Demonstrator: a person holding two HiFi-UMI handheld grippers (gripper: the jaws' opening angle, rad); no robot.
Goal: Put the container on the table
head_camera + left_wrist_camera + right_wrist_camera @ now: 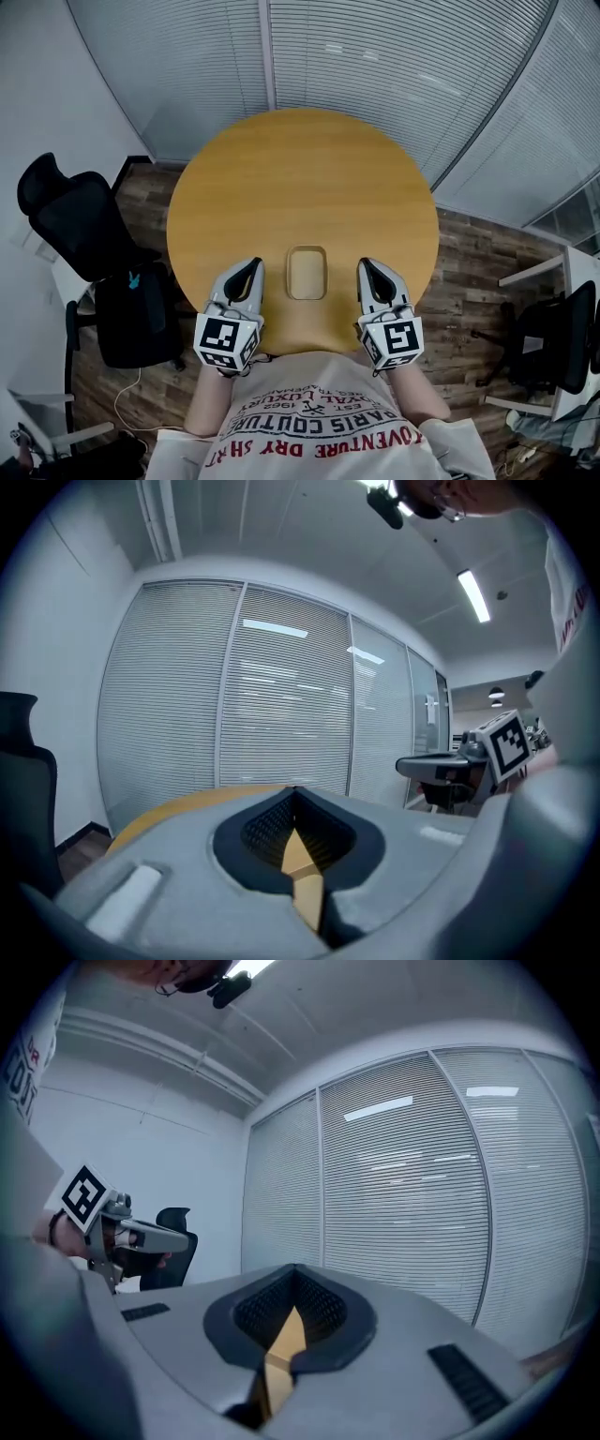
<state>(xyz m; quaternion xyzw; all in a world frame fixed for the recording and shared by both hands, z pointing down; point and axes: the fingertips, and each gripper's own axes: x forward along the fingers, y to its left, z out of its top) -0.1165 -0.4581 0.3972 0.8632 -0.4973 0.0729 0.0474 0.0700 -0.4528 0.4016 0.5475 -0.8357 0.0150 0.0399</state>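
Observation:
A small rounded rectangular container (pixel 307 273), clear or tan, rests on the round wooden table (pixel 300 178) near its front edge. My left gripper (pixel 251 266) lies just left of the container and my right gripper (pixel 367 265) just right of it, neither one touching it. Both point away from me with their jaws closed and nothing held. In the left gripper view my left gripper (pixel 295 796) shows tips that meet, with only tabletop beyond. The right gripper view shows the same for my right gripper (pixel 293 1274). The container is in neither gripper view.
A black office chair (pixel 80 225) with a dark bag stands left of the table. Another dark chair (pixel 553 342) and a white desk (pixel 562 272) are at the right. A curved wall of blinds (pixel 375 56) runs behind the table. The floor is wood.

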